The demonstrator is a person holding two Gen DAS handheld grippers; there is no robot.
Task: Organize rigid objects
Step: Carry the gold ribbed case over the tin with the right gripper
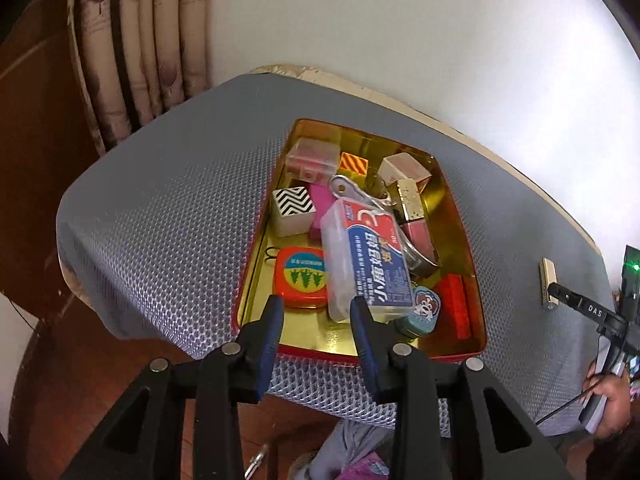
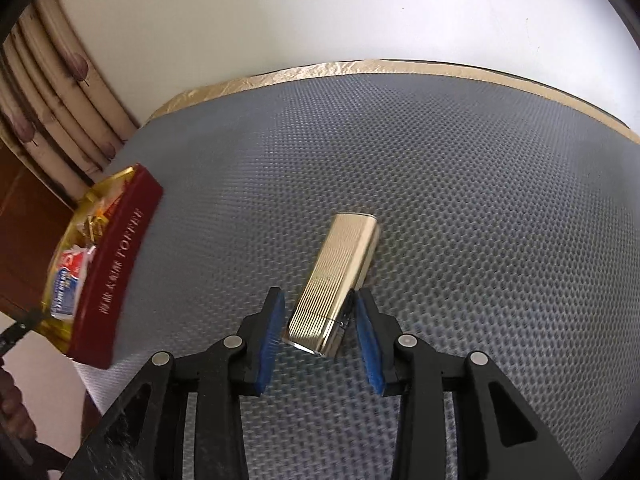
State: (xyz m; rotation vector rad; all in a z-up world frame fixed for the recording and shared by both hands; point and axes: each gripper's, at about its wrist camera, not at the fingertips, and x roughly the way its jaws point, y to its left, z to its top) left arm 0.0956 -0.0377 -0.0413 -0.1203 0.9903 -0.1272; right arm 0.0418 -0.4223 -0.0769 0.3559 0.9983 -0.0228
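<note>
A red tin (image 1: pixel 360 354) with a gold inside holds several small things: a clear floss box (image 1: pixel 368 256), an orange tape measure (image 1: pixel 302 276), a zigzag block (image 1: pixel 292 210), a metal clip and small boxes. My left gripper (image 1: pixel 318 314) hovers open over the tin's near edge with nothing pressed between its blue pads. In the right wrist view a ribbed gold case (image 2: pixel 332 284) lies on the grey mat. My right gripper (image 2: pixel 318 312) straddles its near end, open, with a thin gap at the left pad. The tin (image 2: pixel 116 264) shows at the far left there.
The grey honeycomb mat (image 2: pixel 440 160) covers the table, whose gold-trimmed edge runs along the white wall. A curtain (image 1: pixel 132 60) hangs at the back left above a wood floor. A hand (image 1: pixel 608 404) holds the right gripper beside the gold case (image 1: pixel 548 284).
</note>
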